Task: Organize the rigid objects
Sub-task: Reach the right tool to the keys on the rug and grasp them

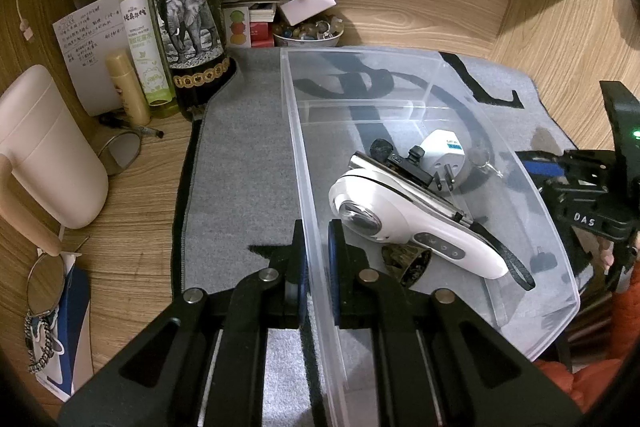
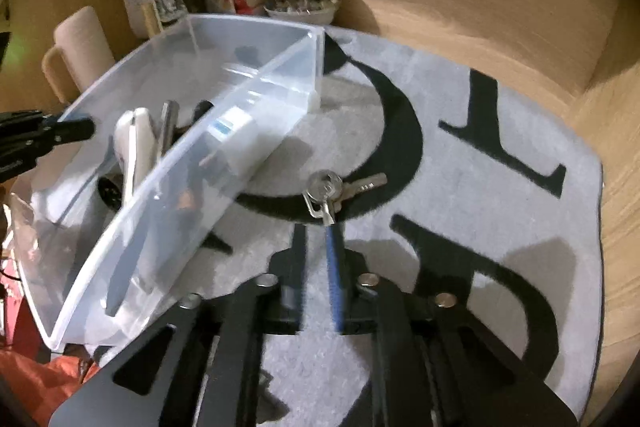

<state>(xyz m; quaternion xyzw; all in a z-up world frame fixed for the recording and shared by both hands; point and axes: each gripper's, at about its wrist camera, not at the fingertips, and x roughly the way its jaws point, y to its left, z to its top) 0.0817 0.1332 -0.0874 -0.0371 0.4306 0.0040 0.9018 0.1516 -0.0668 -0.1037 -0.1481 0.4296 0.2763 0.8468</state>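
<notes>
A clear plastic bin (image 1: 292, 131) stands on the grey mat (image 1: 240, 167). My left gripper (image 1: 318, 247) is shut on the bin's near left wall, one pad on each side. Inside the bin lie a white handheld device (image 1: 400, 215), a white plug adapter (image 1: 448, 151) and a metal clip (image 1: 400, 179). In the right wrist view my right gripper (image 2: 314, 231) holds a bunch of keys (image 2: 326, 189) at its fingertips, just right of the bin (image 2: 192, 187) and over the mat. The left gripper (image 2: 76, 131) shows at the bin's far side there.
A dark wine bottle (image 1: 188, 7), a green spray bottle (image 1: 144, 39), a pink mug (image 1: 48, 147), glasses (image 1: 120, 151) and a bowl of beads (image 1: 308, 33) crowd the desk behind and left of the mat. Wooden walls close the back and right. An orange sleeve (image 1: 624, 327) is at right.
</notes>
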